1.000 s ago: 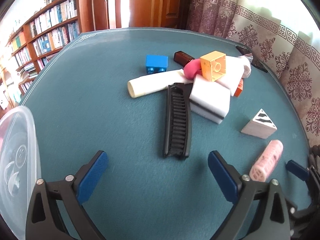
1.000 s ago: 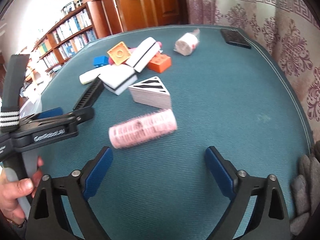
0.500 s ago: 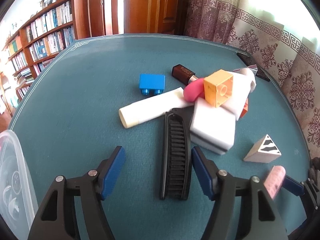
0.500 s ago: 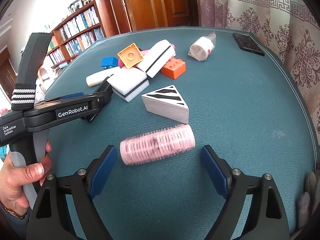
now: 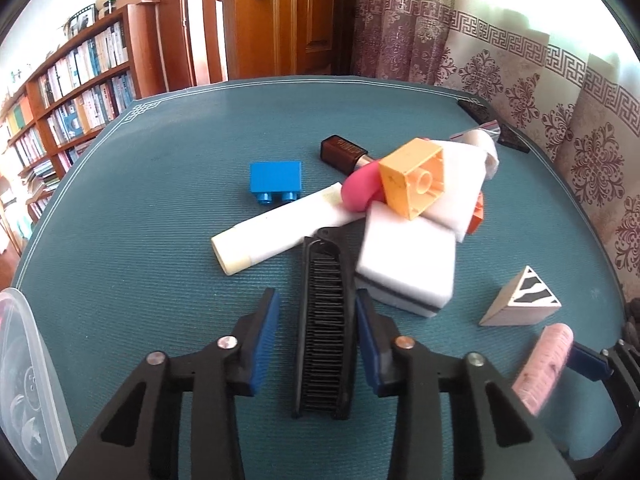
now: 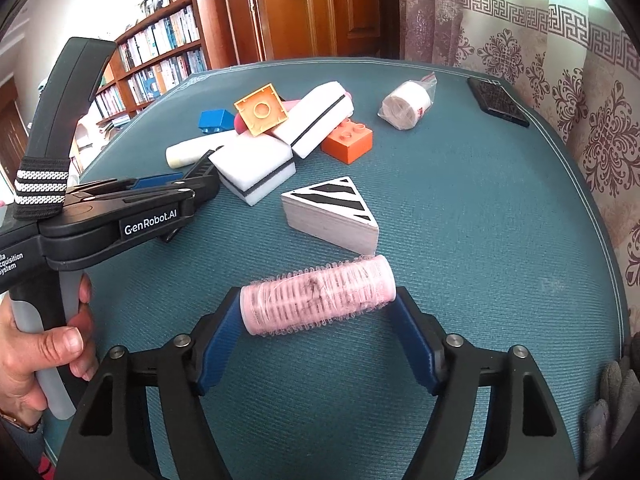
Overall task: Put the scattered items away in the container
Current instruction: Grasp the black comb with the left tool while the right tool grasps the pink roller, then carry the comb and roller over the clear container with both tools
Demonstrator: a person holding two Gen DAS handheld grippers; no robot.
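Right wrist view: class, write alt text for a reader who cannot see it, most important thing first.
The right gripper straddles a pink hair roller lying crosswise on the teal tabletop, its blue pads at each end. Beyond it lie a zebra-striped wedge, white sponges and toy bricks; a hand holds the left gripper at left.

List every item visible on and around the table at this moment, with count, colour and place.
comb: 1, black, between left gripper's fingers
roller: 1, pink, between right gripper's fingers
wedge: 1, white, black stripes, beyond roller
sponges: 2, white with black layer, in pile
bricks: 3, orange, yellow, blue, in and by pile
tube: 1, cream, left of pile
pink item: 1, under yellow brick
lipstick: 1, brown, behind pile
bagged roll: 1, white, far side
phone: 1, black, far right edge
container: 1, clear, near left
table: 1, teal
left gripper: astride comb
right gripper: astride roller
hand: 1, holding left gripper's handle
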